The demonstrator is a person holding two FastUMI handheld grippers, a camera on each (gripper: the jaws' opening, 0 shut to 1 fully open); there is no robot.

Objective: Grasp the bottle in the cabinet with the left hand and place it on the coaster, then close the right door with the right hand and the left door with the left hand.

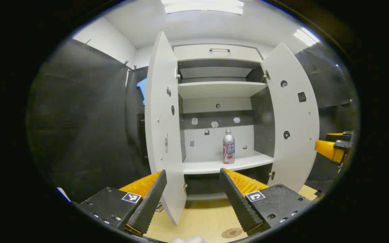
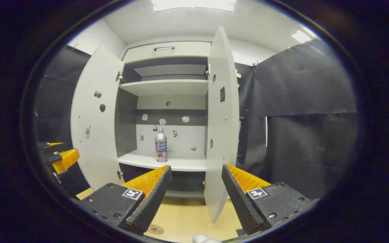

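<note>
A silver bottle with a pink label [image 1: 228,146] [image 2: 161,145] stands upright on the lower shelf [image 1: 228,162] of a white cabinet. Both doors stand wide open: the left door [image 1: 162,125] [image 2: 95,118] and the right door [image 1: 290,114] [image 2: 222,118]. A round coaster [image 1: 232,232] [image 2: 155,230] lies on the wooden tabletop near my fingers. My left gripper [image 1: 192,199] is open, well short of the cabinet, with nothing between its fingers. My right gripper [image 2: 194,199] is open too, in front of the right door's edge. In each view the other gripper [image 1: 333,148] [image 2: 59,158] shows at the side.
The cabinet has an upper shelf [image 1: 219,88] and a top drawer with a handle [image 1: 219,50]. Black cloth walls [image 2: 309,111] close in both sides of the booth. The wooden tabletop [image 1: 201,219] runs from the cabinet's base toward me.
</note>
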